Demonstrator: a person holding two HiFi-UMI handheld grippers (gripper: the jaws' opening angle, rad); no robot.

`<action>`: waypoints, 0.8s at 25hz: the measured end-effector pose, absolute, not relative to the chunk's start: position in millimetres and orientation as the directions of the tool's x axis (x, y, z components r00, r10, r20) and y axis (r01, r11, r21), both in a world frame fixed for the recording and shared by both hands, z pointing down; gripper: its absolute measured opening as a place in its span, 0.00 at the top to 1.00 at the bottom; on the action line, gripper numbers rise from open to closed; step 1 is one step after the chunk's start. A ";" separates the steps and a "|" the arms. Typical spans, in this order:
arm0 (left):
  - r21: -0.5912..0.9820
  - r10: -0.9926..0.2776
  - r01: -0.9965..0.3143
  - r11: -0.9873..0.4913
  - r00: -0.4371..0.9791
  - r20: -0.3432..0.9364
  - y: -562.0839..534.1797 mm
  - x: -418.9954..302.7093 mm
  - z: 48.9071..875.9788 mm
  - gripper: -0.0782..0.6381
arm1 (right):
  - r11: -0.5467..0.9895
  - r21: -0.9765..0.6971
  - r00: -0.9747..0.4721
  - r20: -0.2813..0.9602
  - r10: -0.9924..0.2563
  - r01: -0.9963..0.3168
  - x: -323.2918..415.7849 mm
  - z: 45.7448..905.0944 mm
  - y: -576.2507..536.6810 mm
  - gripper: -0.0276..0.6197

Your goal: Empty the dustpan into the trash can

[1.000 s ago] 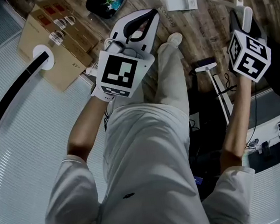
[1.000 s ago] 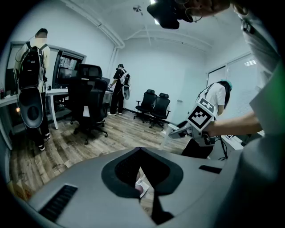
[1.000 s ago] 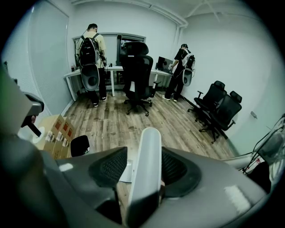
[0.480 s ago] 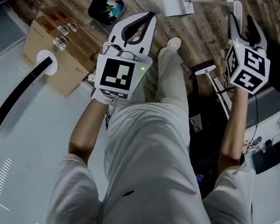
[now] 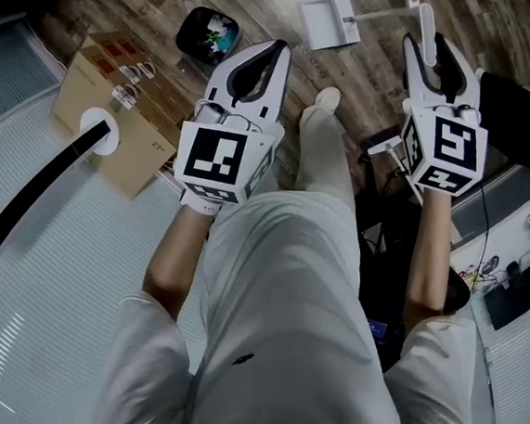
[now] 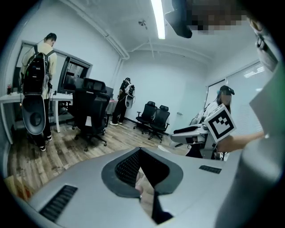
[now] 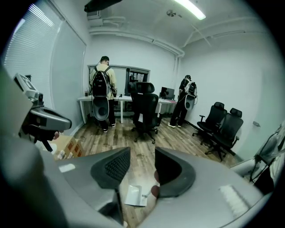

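Observation:
The white dustpan (image 5: 332, 21) lies on the wood floor, its long handle (image 5: 384, 12) running right. In the right gripper view the dustpan (image 7: 133, 195) shows far below, through the gap between the jaws. The black trash can (image 5: 206, 27), with colourful scraps inside, stands left of it. My left gripper (image 5: 274, 58) is shut and empty, held over the floor between can and pan. My right gripper (image 5: 430, 39) hangs near the handle's end; its jaws have just been closing but still stand open, with nothing between them.
A cardboard box (image 5: 115, 109) sits left of the trash can, a black curved bar (image 5: 40, 195) beside it. A white floor tool (image 5: 390, 131) lies by my right leg. Office chairs (image 7: 144, 107) and people with backpacks (image 7: 103, 87) stand across the room.
Both grippers have risen toward the head camera. The right one has shifted left, beside the dustpan handle's end, and its jaws stand a little narrower. The left stays shut.

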State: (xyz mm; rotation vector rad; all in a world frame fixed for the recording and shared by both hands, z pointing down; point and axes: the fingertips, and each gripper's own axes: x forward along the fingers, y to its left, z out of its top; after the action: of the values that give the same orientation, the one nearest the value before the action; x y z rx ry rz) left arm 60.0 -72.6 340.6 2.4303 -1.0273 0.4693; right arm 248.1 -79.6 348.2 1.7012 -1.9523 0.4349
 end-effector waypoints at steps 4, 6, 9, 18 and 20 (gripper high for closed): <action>0.271 -0.619 -0.756 -0.596 0.647 0.445 -68.2 47.7 312.7 0.88 | 0.163 0.077 -0.094 0.549 -0.830 -0.984 232.7 324.3 -71.3 0.80; 0.266 -0.630 -0.762 -0.591 0.642 0.437 -65.5 41.4 300.6 0.88 | 0.166 0.068 -0.104 0.537 -0.837 -0.984 224.0 312.0 -66.0 0.81; 0.259 -0.642 -0.764 -0.590 0.639 0.423 -62.3 32.1 283.2 0.88 | 0.175 0.056 -0.124 0.500 -0.857 -0.983 210.4 290.7 -58.0 0.85; 0.206 -0.674 -0.767 -0.608 0.636 0.375 -48.8 2.2 234.7 0.88 | 0.178 0.063 -0.143 0.368 -0.919 -0.982 179.5 227.9 -26.3 0.91; 0.194 -0.683 -0.767 -0.611 0.635 0.360 -48.0 -5.4 225.1 0.88 | 0.175 0.073 -0.140 0.348 -0.927 -0.982 173.1 218.1 -20.6 0.92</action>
State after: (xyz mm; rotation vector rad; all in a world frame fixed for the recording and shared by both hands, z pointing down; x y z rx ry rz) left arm -5.4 -48.0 225.1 2.5291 -1.1614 0.3587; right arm 173.1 -20.6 218.1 1.8190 -2.1440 0.2458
